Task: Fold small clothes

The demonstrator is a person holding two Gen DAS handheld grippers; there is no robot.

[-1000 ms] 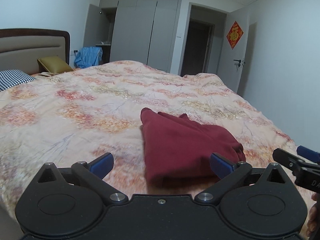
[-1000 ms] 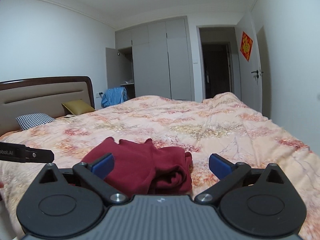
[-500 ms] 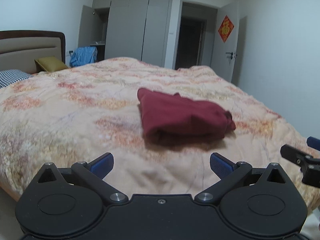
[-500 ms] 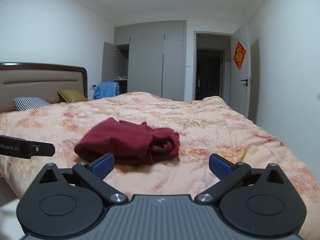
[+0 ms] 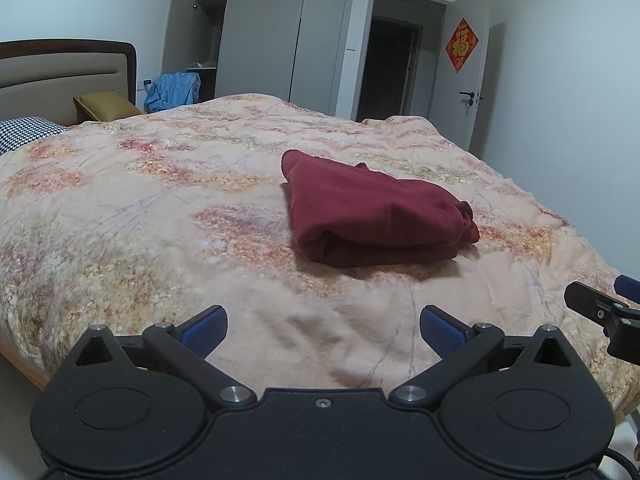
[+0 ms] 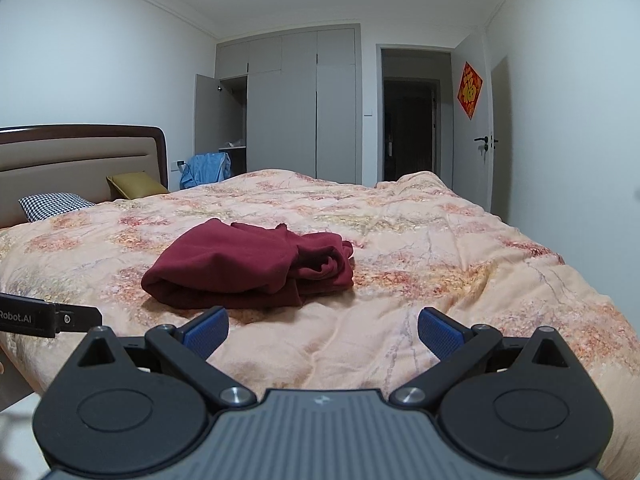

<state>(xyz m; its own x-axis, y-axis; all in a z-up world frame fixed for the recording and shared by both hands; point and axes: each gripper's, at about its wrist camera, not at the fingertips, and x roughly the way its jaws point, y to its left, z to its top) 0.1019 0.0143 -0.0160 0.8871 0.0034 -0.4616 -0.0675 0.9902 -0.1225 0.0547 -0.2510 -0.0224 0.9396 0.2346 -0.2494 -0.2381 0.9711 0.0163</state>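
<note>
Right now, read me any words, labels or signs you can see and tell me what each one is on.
"Robot.AI", start cut off by the frame edge: white print on the black left hand-held gripper.
"福": gold character on the red diamond-shaped paper sign on the white door.
Nothing else is legible.

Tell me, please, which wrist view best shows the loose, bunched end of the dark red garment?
The right wrist view: the dark red garment turns its bunched, layered end toward that camera. The left wrist view shows the garment's smooth top and folded front edge, with that end only in profile.
</note>
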